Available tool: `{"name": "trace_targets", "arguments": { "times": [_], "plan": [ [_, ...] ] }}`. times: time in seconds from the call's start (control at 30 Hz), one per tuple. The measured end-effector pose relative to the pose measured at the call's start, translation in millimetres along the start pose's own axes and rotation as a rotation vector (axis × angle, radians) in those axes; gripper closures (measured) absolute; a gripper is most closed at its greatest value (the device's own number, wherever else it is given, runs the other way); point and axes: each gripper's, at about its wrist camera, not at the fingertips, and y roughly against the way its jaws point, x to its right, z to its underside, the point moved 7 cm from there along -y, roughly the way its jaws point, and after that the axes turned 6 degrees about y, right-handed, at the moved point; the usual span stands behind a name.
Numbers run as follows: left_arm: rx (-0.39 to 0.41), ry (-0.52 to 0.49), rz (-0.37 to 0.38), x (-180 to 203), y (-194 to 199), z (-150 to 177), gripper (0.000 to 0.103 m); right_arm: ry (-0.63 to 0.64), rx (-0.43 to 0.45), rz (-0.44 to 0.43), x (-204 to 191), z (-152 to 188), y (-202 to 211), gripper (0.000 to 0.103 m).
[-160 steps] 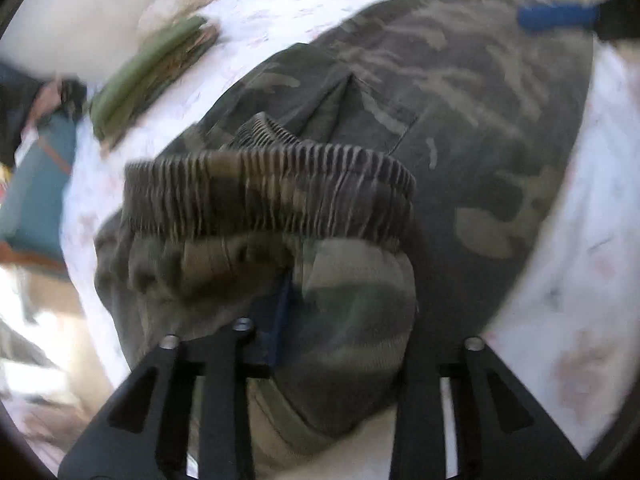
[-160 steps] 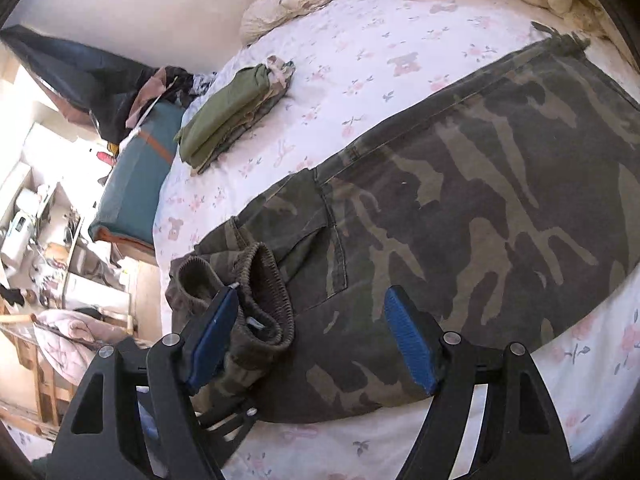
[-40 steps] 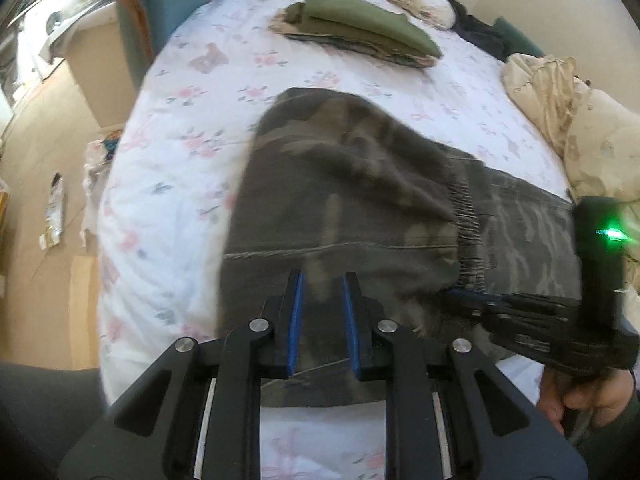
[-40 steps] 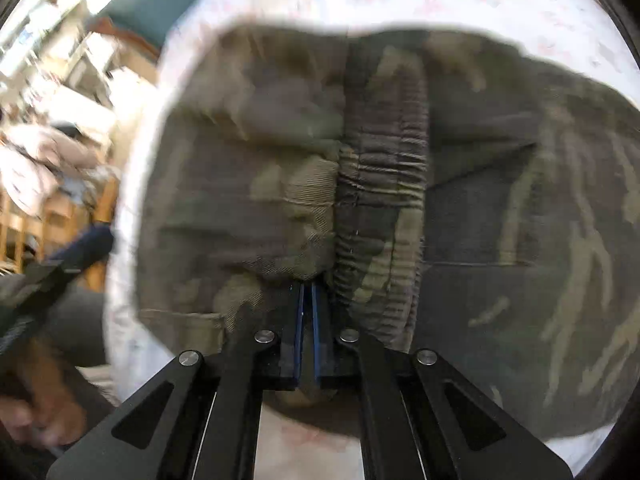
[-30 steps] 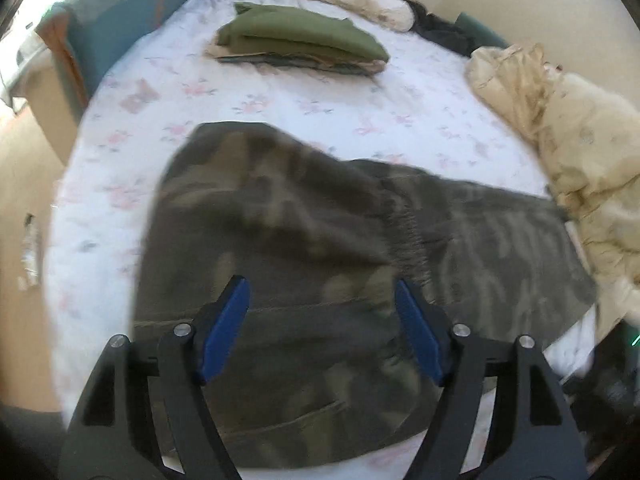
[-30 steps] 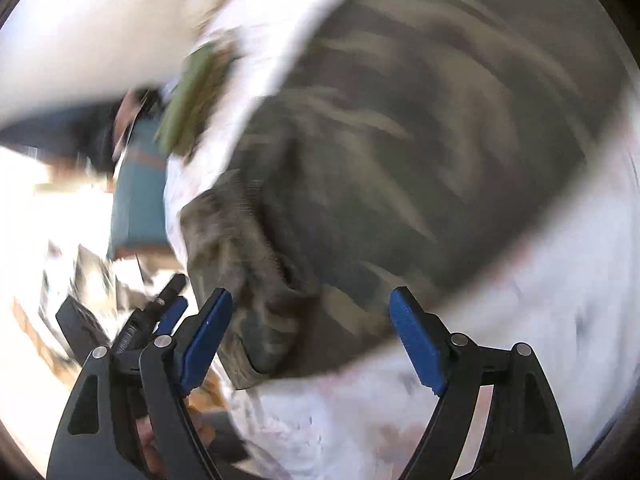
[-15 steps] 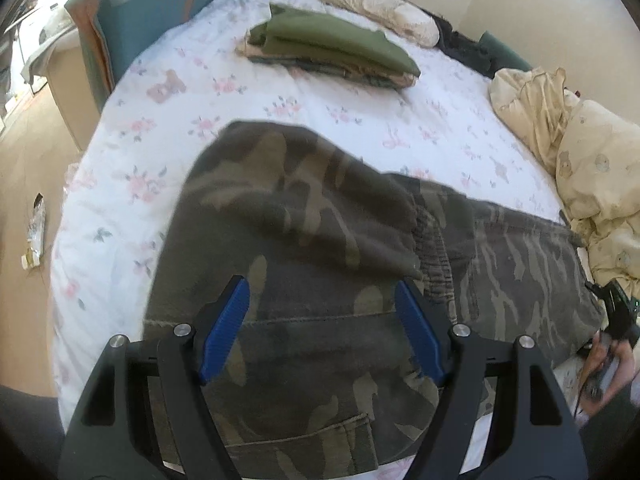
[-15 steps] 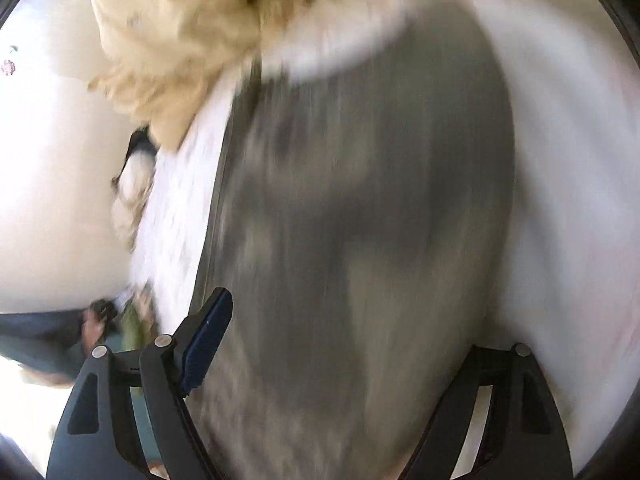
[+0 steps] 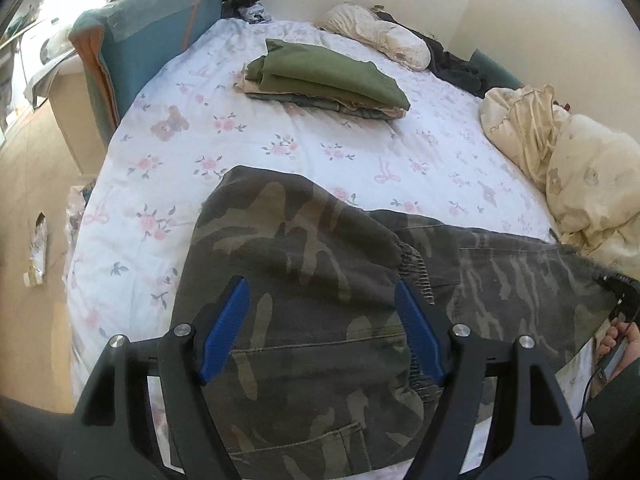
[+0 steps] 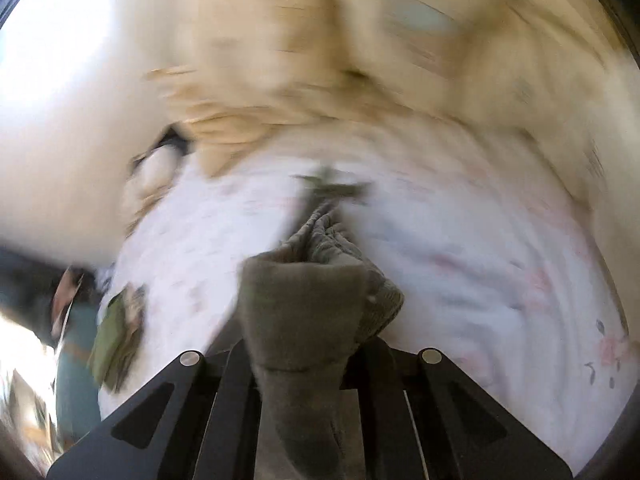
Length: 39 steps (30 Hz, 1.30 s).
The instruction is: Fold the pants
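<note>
Your right gripper [image 10: 304,344] has just snapped shut on the far end of the camo pants [image 9: 304,280], bunched right at its tip, while your left gripper [image 9: 320,332] hangs wide open and empty above the folded part, so you can fold again.

Your left wrist view is sharp and evenly daylit, with glare blown white at the top left and straight lines bowing toward the dark round rim. Your right wrist view is heavily smeared by motion; only the black gripper [image 10: 306,356] frame stays crisp.
</note>
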Motion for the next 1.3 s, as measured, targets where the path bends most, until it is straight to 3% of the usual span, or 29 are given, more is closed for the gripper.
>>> {"name": "trace_targets", "arguments": {
  "times": [0.17, 0.33, 0.47, 0.53, 0.63, 0.77, 0.9, 0.97, 1.0, 1.1, 1.17, 1.2, 1.23, 1.27, 1.3],
  "plan": [
    [-0.042, 0.079, 0.004, -12.8, 2.7, 6.6, 0.031, 0.324, -0.009, -0.148, -119.3, 16.9, 30.0, 0.098],
    [-0.033, 0.13, 0.009, -23.3, 14.0, 6.5, 0.031, 0.665, -0.054, -0.303, -247.8, 90.0, 60.8, 0.098],
    [-0.021, 0.152, 0.017, -29.3, 22.7, 6.0, 0.031, 0.982, -0.214, -0.422, -315.4, 209.6, 62.8, 0.098],
    [-0.017, 0.152, 0.014, -32.4, 25.4, 5.6, 0.031, 1.145, -0.279, -0.365, -316.9, 277.3, 45.5, 0.097],
    [-0.017, 0.164, 0.011, -39.0, 27.7, 4.8, 0.031, 1.239, -0.464, -0.333, -288.8, 356.1, 17.0, 0.097],
    [-0.036, 0.209, 0.012, -46.1, 25.0, 4.9, 0.031, 1.194, -0.526, -0.304, -271.1, 367.5, 15.6, 0.085],
    [-0.065, 0.242, 0.024, -44.8, 20.0, 4.3, 0.031, 1.132, -0.592, -0.384, -271.4, 362.0, 35.4, 0.062],
    [-0.057, 0.258, 0.034, -43.9, 22.8, 1.6, 0.031, 1.117, -0.644, -0.475, -275.1, 362.0, 56.1, 0.041],
    [-0.053, 0.266, 0.035, -43.6, 24.5, 0.4, 0.031, 1.109, -0.661, -0.51, -278.6, 358.2, 61.4, 0.041],
    [-0.046, 0.274, 0.054, -42.1, 28.3, -2.5, 0.031, 1.031, -0.671, -0.61, -294.0, 339.6, 79.4, 0.04],
    [-0.042, 0.283, 0.053, -42.8, 29.0, -3.3, 0.031, 0.967, -0.578, -0.584, -303.2, 312.0, 72.7, 0.04],
    [-0.042, 0.285, 0.052, -42.8, 28.8, -3.3, 0.031, 0.914, -0.54, -0.531, -304.6, 296.6, 58.4, 0.041],
    [-0.042, 0.288, 0.049, -43.4, 28.5, -3.2, 0.031, 0.866, -0.517, -0.45, -304.9, 284.6, 38.5, 0.05],
    [-0.042, 0.288, 0.047, -43.8, 28.2, -3.3, 0.031, 0.829, -0.507, -0.408, -306.6, 277.6, 22.4, 0.072],
    [-0.042, 0.288, 0.045, -44.6, 28.1, -3.5, 0.031, 0.794, -0.501, -0.372, -308.1, 274.3, 6.7, 0.081]
  ]
}}
